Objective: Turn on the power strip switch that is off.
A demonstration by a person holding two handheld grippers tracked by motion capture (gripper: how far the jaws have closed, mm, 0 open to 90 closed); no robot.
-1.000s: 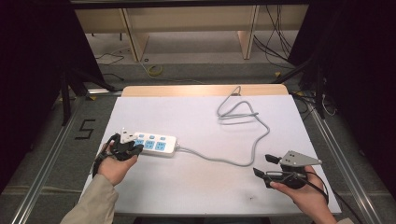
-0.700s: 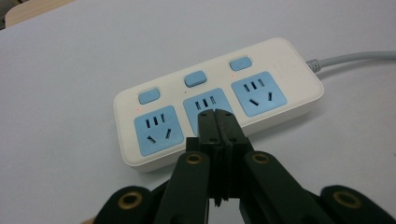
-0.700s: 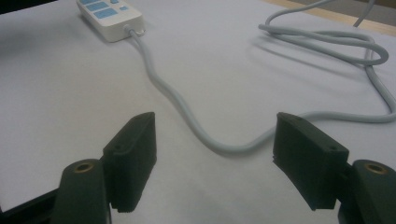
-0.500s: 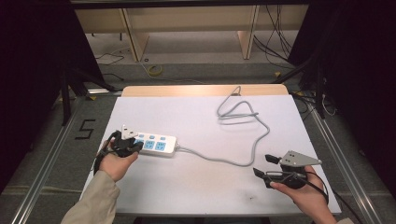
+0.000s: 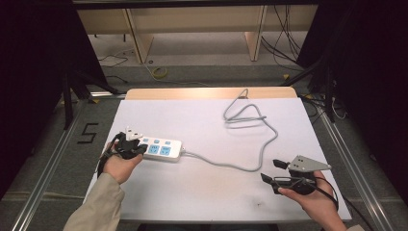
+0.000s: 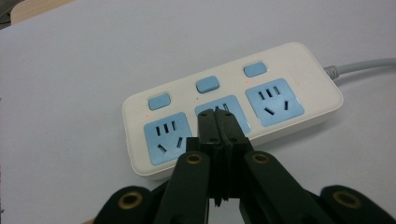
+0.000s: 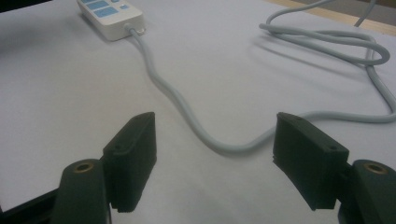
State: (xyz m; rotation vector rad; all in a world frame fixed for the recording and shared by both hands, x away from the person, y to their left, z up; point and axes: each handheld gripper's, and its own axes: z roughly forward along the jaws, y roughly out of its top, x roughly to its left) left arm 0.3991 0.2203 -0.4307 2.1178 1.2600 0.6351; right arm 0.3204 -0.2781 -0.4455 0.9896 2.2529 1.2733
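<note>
A white power strip with three blue sockets and three blue switches lies at the table's left. Its grey cable runs right and loops at the back. My left gripper is shut with nothing in it. Its tips rest over the strip's middle socket, and I cannot tell whether they touch it. Small red lights glow beside the switches. My right gripper stands open low over the table at the front right, and the cable curves past just beyond its jaws.
White table with a wooden strip along its far edge. The cable's coil lies at the back centre-right. Metal rails flank the table, and shelving and floor cables sit beyond it.
My left gripper has edged right, closer onto the power strip's left end. The right gripper has stayed put.
</note>
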